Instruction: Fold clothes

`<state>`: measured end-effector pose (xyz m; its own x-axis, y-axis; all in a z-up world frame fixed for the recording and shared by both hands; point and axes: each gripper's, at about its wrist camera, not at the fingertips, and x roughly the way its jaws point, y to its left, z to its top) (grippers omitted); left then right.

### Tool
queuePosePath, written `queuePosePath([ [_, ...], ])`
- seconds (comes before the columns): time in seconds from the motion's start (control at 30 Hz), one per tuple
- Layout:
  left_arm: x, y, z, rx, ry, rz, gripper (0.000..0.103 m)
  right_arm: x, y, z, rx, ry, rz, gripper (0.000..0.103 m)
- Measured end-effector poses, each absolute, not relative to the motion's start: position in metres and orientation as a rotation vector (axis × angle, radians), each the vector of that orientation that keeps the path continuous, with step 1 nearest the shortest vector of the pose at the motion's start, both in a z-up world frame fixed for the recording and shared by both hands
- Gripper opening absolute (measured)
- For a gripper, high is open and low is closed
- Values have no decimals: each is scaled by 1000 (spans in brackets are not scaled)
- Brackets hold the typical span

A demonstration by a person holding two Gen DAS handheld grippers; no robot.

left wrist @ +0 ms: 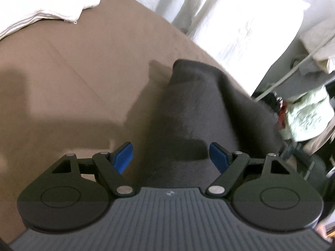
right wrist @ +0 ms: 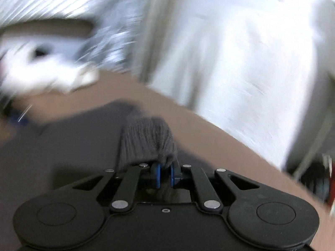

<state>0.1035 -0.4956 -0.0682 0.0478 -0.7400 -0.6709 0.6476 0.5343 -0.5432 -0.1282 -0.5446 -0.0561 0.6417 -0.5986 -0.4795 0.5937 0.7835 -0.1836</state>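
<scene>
A dark grey knitted garment point(left wrist: 201, 108) lies on the brown surface point(left wrist: 73, 73) and runs from under my left gripper toward the far right edge. My left gripper point(left wrist: 171, 156) is open with its blue pads point(left wrist: 123, 156) apart, just above the garment, holding nothing. In the right wrist view, my right gripper point(right wrist: 164, 174) is shut on a ribbed hem of the same grey garment point(right wrist: 146, 142), which bunches up over the fingertips. The rest of the garment spreads to the left point(right wrist: 62, 142). That view is blurred by motion.
A folded white garment point(left wrist: 46, 2) lies at the far left of the brown surface, also seen blurred in the right wrist view point(right wrist: 41, 67). White curtains point(left wrist: 230, 16) hang behind. Clutter with a pale green cloth point(left wrist: 307, 115) sits off the right edge.
</scene>
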Motion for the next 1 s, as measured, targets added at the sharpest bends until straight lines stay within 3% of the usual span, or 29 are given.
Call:
queuePosePath([
  [0.17,109,-499,-75,-119,1131,-1062,80,-155,-599,-56,346,514,-806,29],
  [0.23,109,-498,-76,-118,1138,-1064,80,-166,-608,-59,452,514,-834,44],
  [0.33,108,-495,-73,-114,1136,-1068,80,-182,-621,-63,612,511,-875,49],
  [0.47,105,-486,-66,-207,1165,-1172,80,-216,-598,-73,810,297,-646,68],
  [0.53,101,-484,-62,-247,1179,-1249,89,-196,-594,-75,750,341,-618,70],
  [0.67,84,-494,-60,-44,1115,-1228,89,-151,-582,-80,500,452,-649,69],
  [0.77,74,-505,-73,157,1118,-1172,89,-118,-594,-94,285,627,-783,60],
  [0.93,86,-499,-76,95,1147,-1173,89,-116,-605,-97,304,642,-832,60],
  [1.0,96,-495,-73,46,1133,-1164,89,-135,-597,-90,358,630,-837,65],
])
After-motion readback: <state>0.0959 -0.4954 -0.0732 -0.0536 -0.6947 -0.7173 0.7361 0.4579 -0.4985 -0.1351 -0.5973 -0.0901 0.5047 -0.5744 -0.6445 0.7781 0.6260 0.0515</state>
